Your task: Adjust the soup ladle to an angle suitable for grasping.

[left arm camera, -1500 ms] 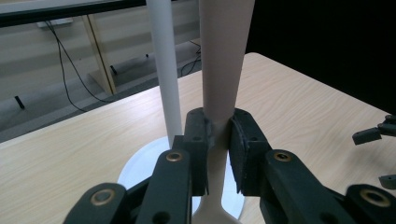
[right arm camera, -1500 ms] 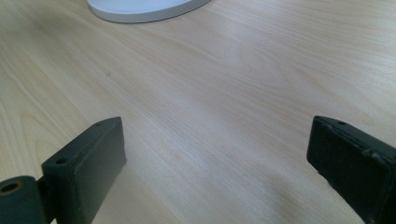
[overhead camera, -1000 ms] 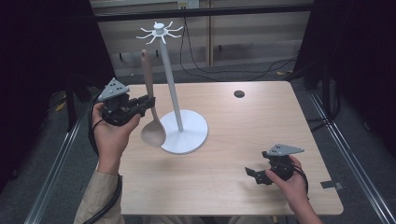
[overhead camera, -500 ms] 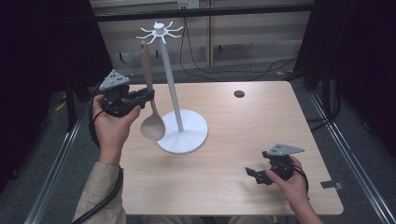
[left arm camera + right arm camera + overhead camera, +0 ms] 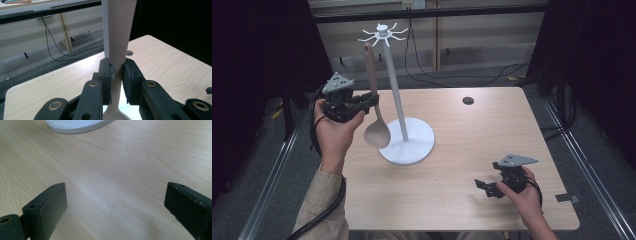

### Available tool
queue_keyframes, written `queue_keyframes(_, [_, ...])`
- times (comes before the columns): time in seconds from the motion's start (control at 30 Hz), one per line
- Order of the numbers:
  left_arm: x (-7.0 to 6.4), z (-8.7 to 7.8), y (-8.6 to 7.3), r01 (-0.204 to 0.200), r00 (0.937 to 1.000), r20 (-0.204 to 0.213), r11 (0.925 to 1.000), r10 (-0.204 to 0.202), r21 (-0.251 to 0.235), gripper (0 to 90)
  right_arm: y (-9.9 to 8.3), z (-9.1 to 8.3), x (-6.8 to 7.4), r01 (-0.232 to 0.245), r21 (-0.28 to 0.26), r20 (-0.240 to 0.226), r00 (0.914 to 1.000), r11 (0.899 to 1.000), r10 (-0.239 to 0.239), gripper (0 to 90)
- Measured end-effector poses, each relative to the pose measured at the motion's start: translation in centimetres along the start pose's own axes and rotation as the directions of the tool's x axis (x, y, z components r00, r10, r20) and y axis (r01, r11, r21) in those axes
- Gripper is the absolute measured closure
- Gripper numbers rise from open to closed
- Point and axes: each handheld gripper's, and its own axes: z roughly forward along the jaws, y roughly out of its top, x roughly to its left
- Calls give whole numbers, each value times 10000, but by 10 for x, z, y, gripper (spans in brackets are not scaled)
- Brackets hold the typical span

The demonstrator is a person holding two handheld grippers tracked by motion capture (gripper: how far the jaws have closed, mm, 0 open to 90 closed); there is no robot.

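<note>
Now pale wooden spoon [image 5: 374,107] upright, bowl down

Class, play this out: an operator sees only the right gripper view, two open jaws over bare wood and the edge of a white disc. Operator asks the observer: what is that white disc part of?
Observer: It is the base of a white stand with a tall pole and hooks at the top.
Operator: What is the other hand doing?
Observer: The left gripper is shut on a wooden spoon, clamped on its handle.
Operator: Which way up is the spoon?
Observer: Bowl down, handle up, with the handle's end near the stand's hooks in the high view; whether it touches them I cannot tell.
</note>
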Motion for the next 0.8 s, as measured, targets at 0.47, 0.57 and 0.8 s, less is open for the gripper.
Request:
queue_keyframes(0.47, [3,5,1,111,9998,-144,9999,-110,104,782,0,1,0,-6,31,-46,10000,10000,7,39])
queue_keyframes(0.57, [2,7,1,123,9999,-118,9999,-122,120,782,-1,1,0,-16,47,-71,10000,10000,17,39])
queue_keyframes(0.8, [2,11,1,169,9998,-140,9997,-166,160,782,-1,1,0,-15,58,-82,10000,10000,16,39])
